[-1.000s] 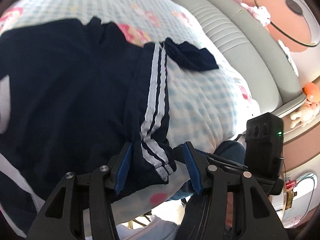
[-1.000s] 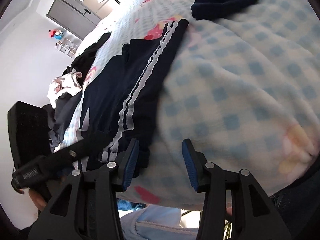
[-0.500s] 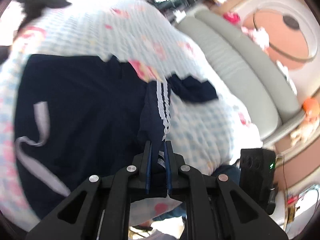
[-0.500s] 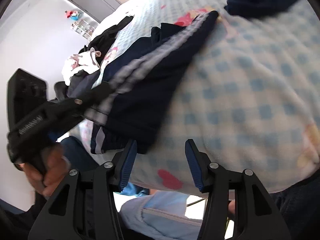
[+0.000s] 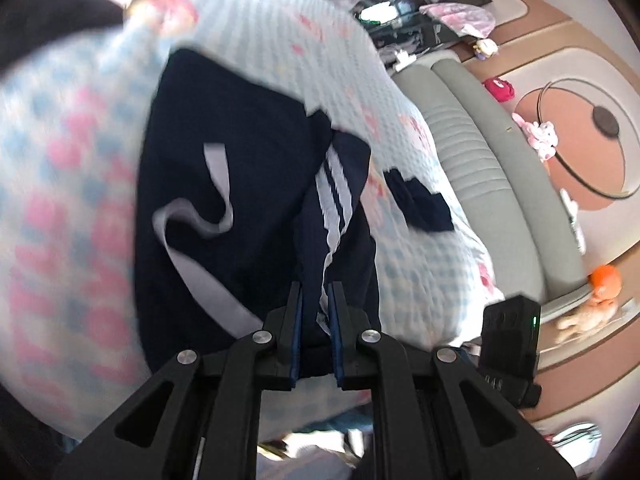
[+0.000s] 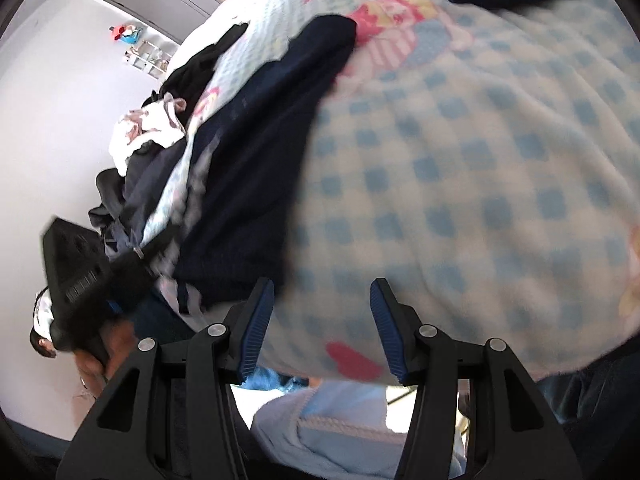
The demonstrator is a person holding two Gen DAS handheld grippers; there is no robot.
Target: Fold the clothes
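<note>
Left tongs clenched on the navy garment, right tongs released over the blanket.

On the left we see our left gripper (image 5: 316,312) pinching the white-striped edge of the navy garment (image 5: 240,200), lifting it off the rest, which lies spread on the checked blanket (image 5: 420,240); a small dark cloth (image 5: 420,204) lies just beside it, with a grey headboard (image 5: 500,160) further right. Our right gripper (image 6: 322,320) hangs with its jaws wide apart, holding nothing, the garment's edge just to its left.

Likely a home bedroom, checked blanket (image 6: 460,168), padded headboard (image 5: 492,168), plush toys (image 5: 538,136)
</note>
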